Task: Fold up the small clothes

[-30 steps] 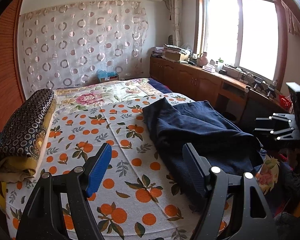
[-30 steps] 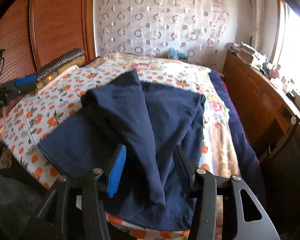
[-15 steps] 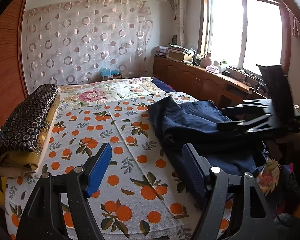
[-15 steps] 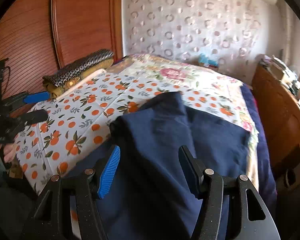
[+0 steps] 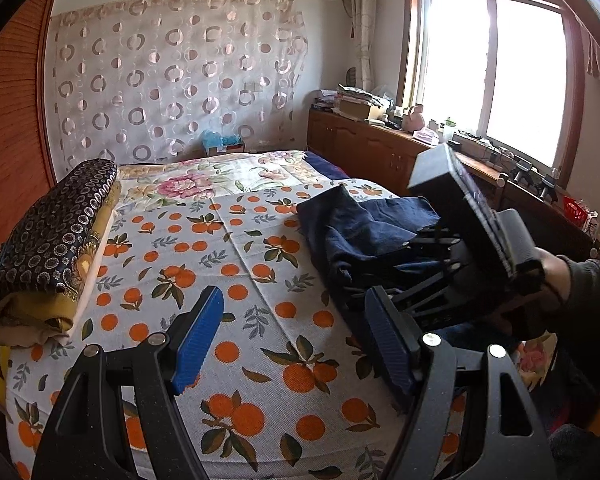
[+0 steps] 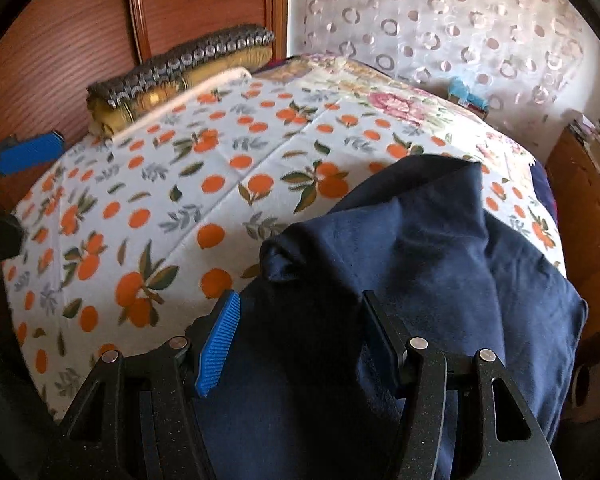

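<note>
The dark blue garment (image 6: 420, 264) lies rumpled on the bed (image 6: 220, 168), so the right gripper (image 6: 300, 340), jaws just widened and empty, hangs over it to grasp, while the left gripper (image 5: 296, 344) waits open alongside.

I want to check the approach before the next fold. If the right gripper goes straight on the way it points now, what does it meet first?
Most likely the navy garment: the right gripper points down at it, jaws open with dark cloth showing between them. Whether it already touches is unclear.

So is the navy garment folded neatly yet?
No. The navy garment lies rumpled on the bedspread, one flap thrown loosely over the rest, edges uneven.
</note>
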A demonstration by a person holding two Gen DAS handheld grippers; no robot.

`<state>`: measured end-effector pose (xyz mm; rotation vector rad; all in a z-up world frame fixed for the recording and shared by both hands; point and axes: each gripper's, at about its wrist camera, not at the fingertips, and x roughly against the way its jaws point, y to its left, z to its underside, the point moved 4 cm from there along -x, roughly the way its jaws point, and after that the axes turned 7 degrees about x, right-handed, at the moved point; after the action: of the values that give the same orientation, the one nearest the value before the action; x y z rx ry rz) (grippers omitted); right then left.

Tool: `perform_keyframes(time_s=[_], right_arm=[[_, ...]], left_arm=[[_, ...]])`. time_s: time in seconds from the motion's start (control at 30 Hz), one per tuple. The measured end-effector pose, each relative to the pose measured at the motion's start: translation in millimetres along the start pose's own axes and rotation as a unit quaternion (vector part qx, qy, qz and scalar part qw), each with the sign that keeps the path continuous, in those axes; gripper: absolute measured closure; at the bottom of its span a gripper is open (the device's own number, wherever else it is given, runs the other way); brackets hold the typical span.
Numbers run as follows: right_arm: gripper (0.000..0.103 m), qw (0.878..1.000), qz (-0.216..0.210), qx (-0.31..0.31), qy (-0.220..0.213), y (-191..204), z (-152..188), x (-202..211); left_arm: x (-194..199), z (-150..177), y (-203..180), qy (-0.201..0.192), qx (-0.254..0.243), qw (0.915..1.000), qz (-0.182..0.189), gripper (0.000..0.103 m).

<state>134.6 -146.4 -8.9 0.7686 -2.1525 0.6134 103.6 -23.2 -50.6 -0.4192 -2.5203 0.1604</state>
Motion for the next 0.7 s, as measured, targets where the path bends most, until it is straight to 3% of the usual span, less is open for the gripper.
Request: perform_keyframes(time_s=[0.37,0.4,0.5,0.53,0.57,0.7], right_arm=[[0.041,0.999,-0.019,-0.036,-0.032,-11,10,-6],[0.045,0.999,-0.016,-0.032,-0.030,-11,10,-6],[0.071,0.999,-0.001,-0.025,-0.026,-13,12,0],[0.086,0.999,-0.002,-0.028,-0.029,-15,11,4],[0.092,0.999,0.000,-0.030,-0.035,-18,11,9],[0.094,0.994,0.025,-0.052,-0.093,-35,10,40]], left_arm=[[-2,2,-6,0.004,-0.006,1.0000,0.003,0.029],[-2,2,-6,0.004,-0.006,1.0000,0.002,0.029],[-3,3,-8,0.006,-0.007,1.0000,0.002,0.029],[-4,3,-8,0.007,-0.007,0.9999,0.003,0.029],[-4,4,-9,0.008,-0.007,0.9999,0.003,0.029],[-6,6,-12,0.012,-0.012,0.9998,0.005,0.029]])
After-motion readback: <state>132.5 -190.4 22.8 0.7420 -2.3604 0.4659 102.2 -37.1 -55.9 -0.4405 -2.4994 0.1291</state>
